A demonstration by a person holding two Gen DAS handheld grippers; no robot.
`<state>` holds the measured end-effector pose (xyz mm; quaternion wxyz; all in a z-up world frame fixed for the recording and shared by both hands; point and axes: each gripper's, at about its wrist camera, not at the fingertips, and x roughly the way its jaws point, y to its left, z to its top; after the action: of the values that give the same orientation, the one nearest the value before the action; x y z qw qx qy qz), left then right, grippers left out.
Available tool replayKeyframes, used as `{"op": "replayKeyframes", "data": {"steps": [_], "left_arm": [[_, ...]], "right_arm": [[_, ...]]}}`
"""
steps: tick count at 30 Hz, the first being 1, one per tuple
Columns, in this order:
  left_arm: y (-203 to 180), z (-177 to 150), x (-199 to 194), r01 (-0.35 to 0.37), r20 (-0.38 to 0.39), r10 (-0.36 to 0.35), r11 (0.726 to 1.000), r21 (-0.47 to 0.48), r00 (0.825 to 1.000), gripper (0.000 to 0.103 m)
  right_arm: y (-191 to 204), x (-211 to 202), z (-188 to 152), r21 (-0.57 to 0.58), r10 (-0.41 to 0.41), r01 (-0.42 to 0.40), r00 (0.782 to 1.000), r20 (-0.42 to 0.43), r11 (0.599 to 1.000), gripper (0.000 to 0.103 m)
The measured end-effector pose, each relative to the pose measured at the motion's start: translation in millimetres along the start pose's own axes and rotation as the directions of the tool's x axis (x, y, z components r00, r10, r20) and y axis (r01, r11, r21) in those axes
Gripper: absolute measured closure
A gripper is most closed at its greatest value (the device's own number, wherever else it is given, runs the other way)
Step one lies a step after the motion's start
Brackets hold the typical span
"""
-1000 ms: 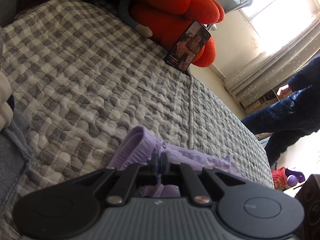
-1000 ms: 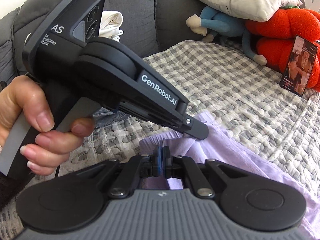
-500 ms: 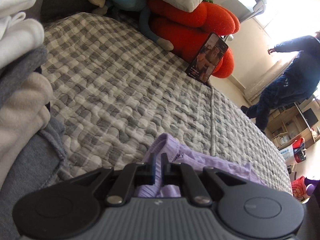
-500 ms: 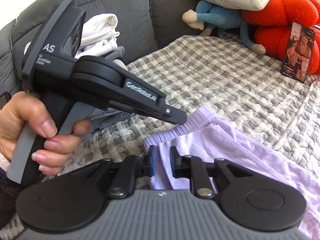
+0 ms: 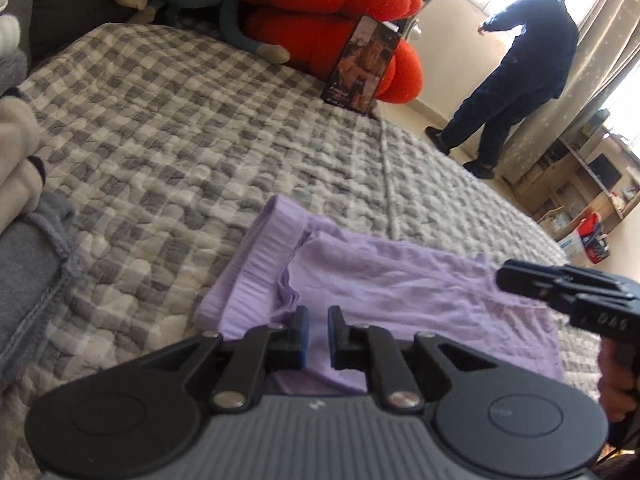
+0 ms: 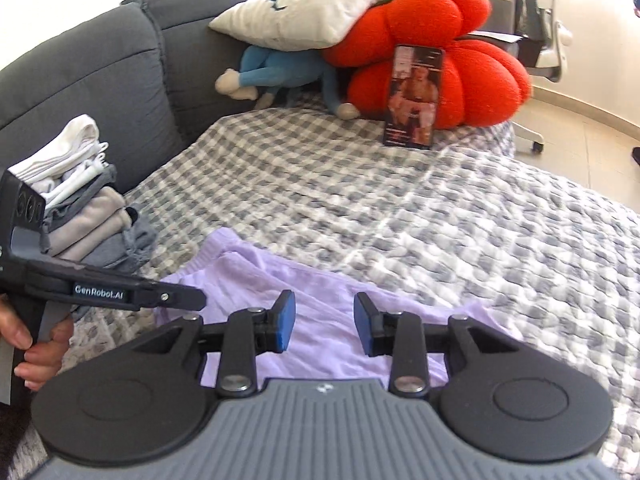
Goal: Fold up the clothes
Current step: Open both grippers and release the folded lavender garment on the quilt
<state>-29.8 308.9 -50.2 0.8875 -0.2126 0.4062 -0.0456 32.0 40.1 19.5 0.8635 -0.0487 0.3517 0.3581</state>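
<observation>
Bed cover (image 5: 192, 148): grey-and-white checked quilt over the whole surface, carrying everything else; a raised seam runs from the far end toward the near right.
Sofa back (image 6: 120, 64): dark grey cushions along the far left.
Red cushion (image 6: 460, 76): big and lobed, at the far end of the quilt, with a white pillow (image 6: 316, 12) lying on top and a blue plush toy (image 6: 276, 72) beside it on the left.
Person (image 5: 520, 72): in dark blue, standing on the floor far right by the curtained window, back turned.
Lilac garment (image 5: 384, 292): spread flat on the near part of the quilt, ribbed waistband at its left end, turned toward the far left; it looks like shorts, though the blur leaves that unsure.
Folded pile (image 6: 80, 200): white and grey clothes stacked at the left, against the sofa, just beyond the garment's waistband end.
Phone (image 6: 414, 96): upright, leaning on the red cushion, screen lit.
Right gripper (image 6: 325, 326): jaws opening, well apart, over the garment's middle; cloth shows below the gap, not pinched.
Left gripper (image 5: 318, 330): jaws opening, a narrow gap, over the garment's near-left edge by the waistband; nothing clamped.
</observation>
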Motion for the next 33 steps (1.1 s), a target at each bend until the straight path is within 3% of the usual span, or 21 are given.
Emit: {"op": "replayKeyframes", "data": {"steps": [4,7,12,17,23,27,30,33], "left_arm": [[0.6,-0.3,-11.1,-0.02,0.017,0.02,0.999,-0.026,1.0,0.091],[-12.0,1.7,-21.0,-0.012,0.053,0.012,1.0,-0.01,0.999,0.076],[-51.5,0.7,-24.0,0.071,0.076,-0.075,0.996,0.057,0.994,0.07],[-103.7,-7.5,-12.5,0.19,0.06,-0.2,0.971,0.143,0.978,0.064],[-170.4,-27.6,20.9,0.337,-0.033,-0.341,0.905,0.26,0.94,0.064],[-209.7,-42.2,42.0,0.419,-0.12,-0.403,0.839,0.348,0.907,0.066],[-231.6,-51.0,52.3,0.466,-0.174,-0.434,0.784,0.41,0.884,0.067],[-242.6,-55.9,59.6,0.502,-0.223,-0.451,0.742,0.445,0.864,0.072]], "right_arm": [[-21.0,-14.8,-7.4,0.008,-0.057,0.057,0.998,0.001,0.998,0.064],[-36.3,-26.7,-14.1,0.013,-0.081,0.081,0.997,0.005,0.997,0.064],[-59.4,-44.1,-24.6,0.009,-0.119,0.119,0.993,0.006,0.993,0.064],[-73.0,-58.0,-35.4,-0.017,-0.163,0.163,0.987,-0.004,0.986,0.064],[-93.5,-78.8,-44.4,0.001,-0.205,0.205,0.979,-0.002,0.979,0.064],[-112.3,-91.8,-49.4,0.05,-0.233,0.233,0.972,-0.012,0.971,0.065],[-123.0,-97.7,-53.4,0.08,-0.213,0.215,0.976,-0.032,0.973,0.081],[-122.8,-98.9,-55.4,0.101,-0.162,0.165,0.986,-0.039,0.981,0.084]]}}
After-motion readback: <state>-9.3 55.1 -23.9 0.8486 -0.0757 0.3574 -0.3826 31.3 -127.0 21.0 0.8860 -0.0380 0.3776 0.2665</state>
